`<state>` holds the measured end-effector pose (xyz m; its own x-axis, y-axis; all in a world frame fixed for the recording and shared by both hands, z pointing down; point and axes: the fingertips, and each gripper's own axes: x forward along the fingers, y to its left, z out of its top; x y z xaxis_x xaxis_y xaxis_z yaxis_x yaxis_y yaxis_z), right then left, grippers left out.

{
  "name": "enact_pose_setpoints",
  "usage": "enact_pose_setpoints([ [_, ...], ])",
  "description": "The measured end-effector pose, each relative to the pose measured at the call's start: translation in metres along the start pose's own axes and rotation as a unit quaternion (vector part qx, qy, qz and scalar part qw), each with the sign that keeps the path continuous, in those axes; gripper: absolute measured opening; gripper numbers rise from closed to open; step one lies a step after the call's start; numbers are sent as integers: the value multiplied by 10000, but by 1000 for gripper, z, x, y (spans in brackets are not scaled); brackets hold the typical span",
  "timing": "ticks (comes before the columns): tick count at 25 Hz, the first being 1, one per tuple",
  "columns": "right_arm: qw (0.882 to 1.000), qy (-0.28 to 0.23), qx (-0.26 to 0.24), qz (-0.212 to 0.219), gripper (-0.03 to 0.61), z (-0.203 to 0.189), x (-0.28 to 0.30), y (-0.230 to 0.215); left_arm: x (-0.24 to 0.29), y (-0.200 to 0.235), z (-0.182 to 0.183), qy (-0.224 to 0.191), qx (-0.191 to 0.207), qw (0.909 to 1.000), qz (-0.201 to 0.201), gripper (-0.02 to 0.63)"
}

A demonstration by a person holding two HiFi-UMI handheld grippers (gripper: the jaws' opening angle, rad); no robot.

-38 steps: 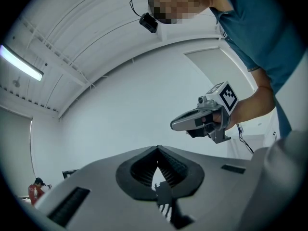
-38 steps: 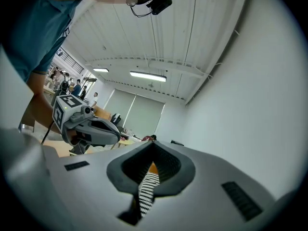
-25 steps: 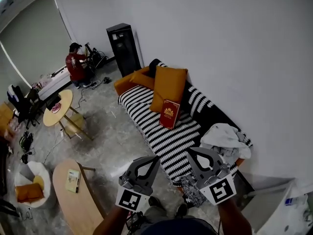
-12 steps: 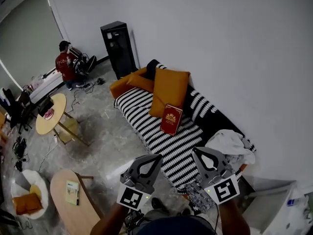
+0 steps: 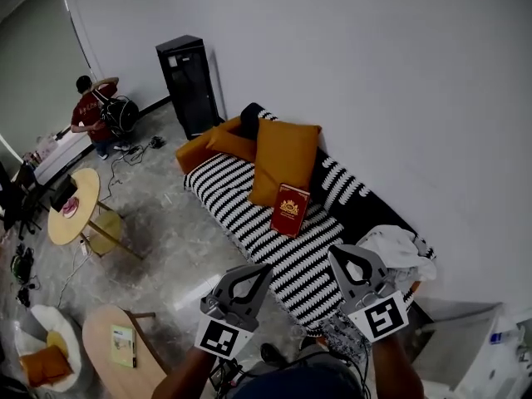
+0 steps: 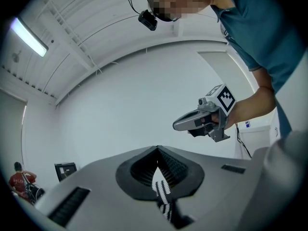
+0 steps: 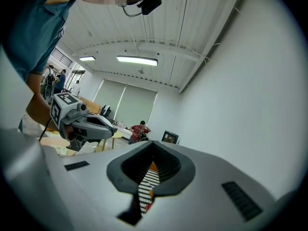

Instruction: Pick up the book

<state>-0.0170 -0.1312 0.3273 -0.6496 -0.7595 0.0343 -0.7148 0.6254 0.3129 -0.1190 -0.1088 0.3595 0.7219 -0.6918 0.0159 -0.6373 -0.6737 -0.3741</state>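
Moved since a second ago: both tongs, carried closer to the striped sofa (image 5: 241, 210); book unshifted on it.

- Book (image 5: 289, 209): red, gilt emblem on the cover. On the sofa's seat at mid-length, propped at a slant against the orange cushion (image 5: 283, 158) at the sofa's back.
- Left tongs (image 5: 259, 271): clenched, nothing between the jaws. In front of the sofa, well apart from the book.
- Right tongs (image 5: 339, 254): clenched, empty. Over the sofa's near front edge, also well short of the book.
- White cloth (image 5: 397, 249): heaped at the sofa's right end.

Hazards, as judged: the book only leans on soft upholstery, so a nudge from clenched tongs could knock it flat or slide it down the cushion. Jaws must part before arrival. A grip on the cover alone might let the pages fan open.
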Motion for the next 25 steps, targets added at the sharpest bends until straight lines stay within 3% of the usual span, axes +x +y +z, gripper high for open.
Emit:
enact_pose_setpoints([
  [18,9988,2,266,412,14,-63,91,-86,100,60,-50,524,-120,9985,57,5],
  [25,9987,138,377,322,13,-77,128,-99,112,94,-64,547,-84,9985,-55,5],
])
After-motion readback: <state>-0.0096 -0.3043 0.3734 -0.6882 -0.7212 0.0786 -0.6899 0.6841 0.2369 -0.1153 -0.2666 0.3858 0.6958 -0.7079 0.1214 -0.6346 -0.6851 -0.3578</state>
